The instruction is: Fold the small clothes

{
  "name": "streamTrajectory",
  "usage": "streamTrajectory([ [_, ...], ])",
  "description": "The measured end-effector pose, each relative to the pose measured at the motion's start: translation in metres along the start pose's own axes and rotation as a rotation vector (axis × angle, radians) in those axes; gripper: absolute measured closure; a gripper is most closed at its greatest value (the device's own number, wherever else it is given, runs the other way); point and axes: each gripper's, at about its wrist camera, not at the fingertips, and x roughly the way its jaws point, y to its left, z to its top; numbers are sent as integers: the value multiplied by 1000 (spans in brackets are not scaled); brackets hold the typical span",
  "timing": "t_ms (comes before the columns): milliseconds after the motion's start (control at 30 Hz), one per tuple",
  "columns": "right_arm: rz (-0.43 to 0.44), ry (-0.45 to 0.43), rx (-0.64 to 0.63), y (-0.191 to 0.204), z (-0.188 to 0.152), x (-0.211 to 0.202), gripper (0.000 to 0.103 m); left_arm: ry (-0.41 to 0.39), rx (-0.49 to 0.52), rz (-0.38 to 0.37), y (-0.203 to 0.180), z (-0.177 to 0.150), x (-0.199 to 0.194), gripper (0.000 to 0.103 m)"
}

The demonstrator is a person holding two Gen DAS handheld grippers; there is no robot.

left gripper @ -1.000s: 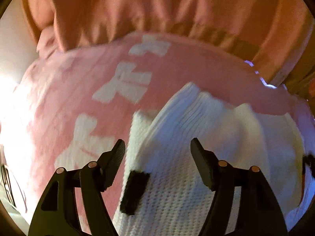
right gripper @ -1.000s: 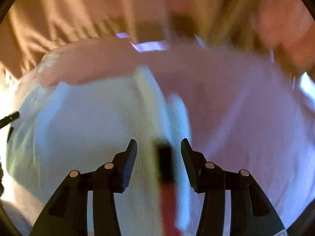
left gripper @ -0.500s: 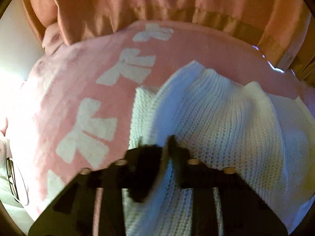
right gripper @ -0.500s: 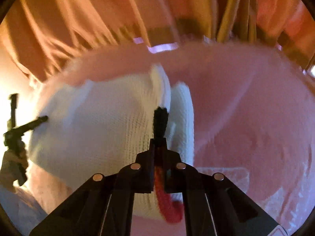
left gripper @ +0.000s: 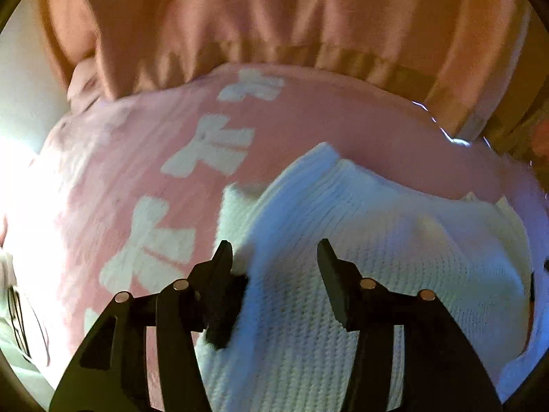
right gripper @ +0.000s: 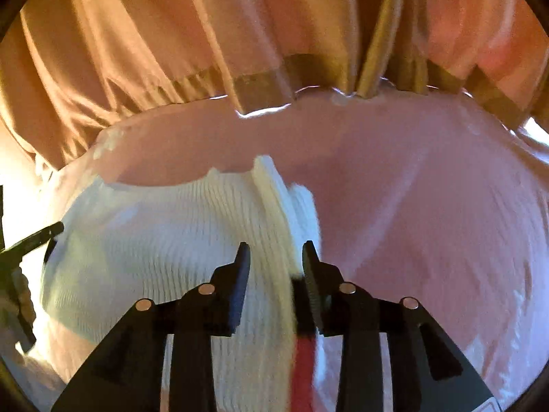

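Both the left gripper point(left gripper: 272, 257) and right gripper point(right gripper: 276, 257) stand parted, gripping nothing, the white knit garment point(left gripper: 360, 274) lying between their fingers on a pink bow-patterned blanket point(left gripper: 113, 189), orange curtains point(right gripper: 171, 34) beyond, no readable labels.

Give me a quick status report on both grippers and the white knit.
Left gripper open. Right gripper open, straddling a ridge of the white knit. Knit lies on the pink blanket. Nothing in the way.
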Motion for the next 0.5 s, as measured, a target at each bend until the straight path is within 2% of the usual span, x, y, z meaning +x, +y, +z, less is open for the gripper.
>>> streamTrajectory([
  [33,-9,28,-7,3,4,14,64,2,23,15,-6,1,4,52],
  [100,-56,76,-25,7,6,41,66,8,59,60,-17,2,13,52],
  [133,-71,109,-36,9,5,51,89,11,70,71,-21,2,18,52],
  [167,-73,123,-29,9,5,54,95,12,71,76,-22,2,19,52],
  [333,-54,7,31,1,16,21,95,11,69,67,-21,4,21,51],
  [433,-99,126,58,-13,6,51,94,20,71,78,-20,3,24,51],
  [500,-102,131,53,-14,5,55,93,27,75,87,-20,2,26,51],
])
